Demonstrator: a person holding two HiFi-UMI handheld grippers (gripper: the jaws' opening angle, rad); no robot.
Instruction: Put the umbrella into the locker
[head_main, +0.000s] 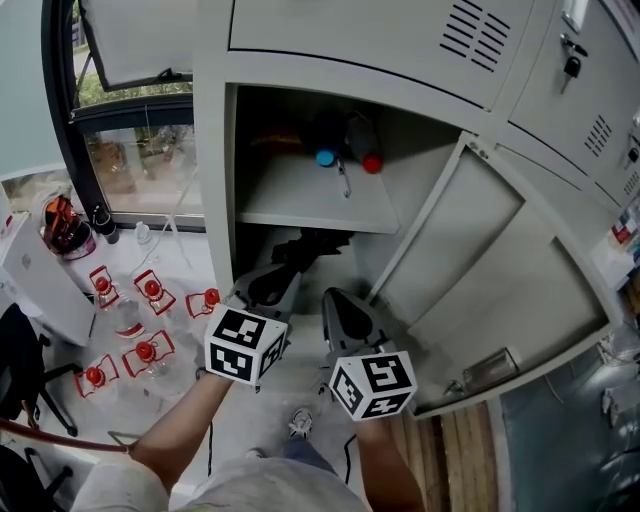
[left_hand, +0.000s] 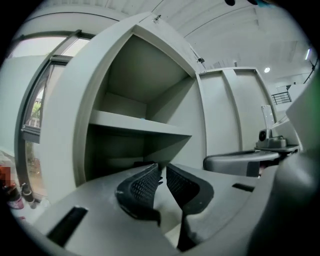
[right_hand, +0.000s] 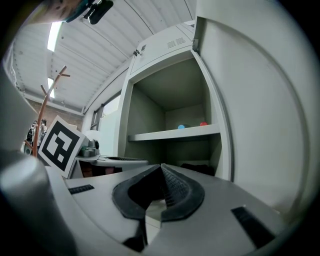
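Left gripper (head_main: 268, 287) barely ajar, right gripper (head_main: 345, 308) shut, both empty; centre-frame umbrella (head_main: 312, 248) looks light, floppy, so I'd pinch its stiff shaft.

No legible words, numbers or brand names anywhere. Only coded signs: black-and-white square marker patterns, one per visible face, on the white cube (head_main: 243, 345) of the left gripper (head_main: 264, 290) and on the matching white cube (head_main: 373, 385) of the right gripper (head_main: 336, 302). Blocky black shapes on white, not letters or digits. Same kind of pattern seen again from the right gripper view, on the left gripper's cube at the left edge. Nothing printed on the pale grey metal locker (head_main: 215, 200).
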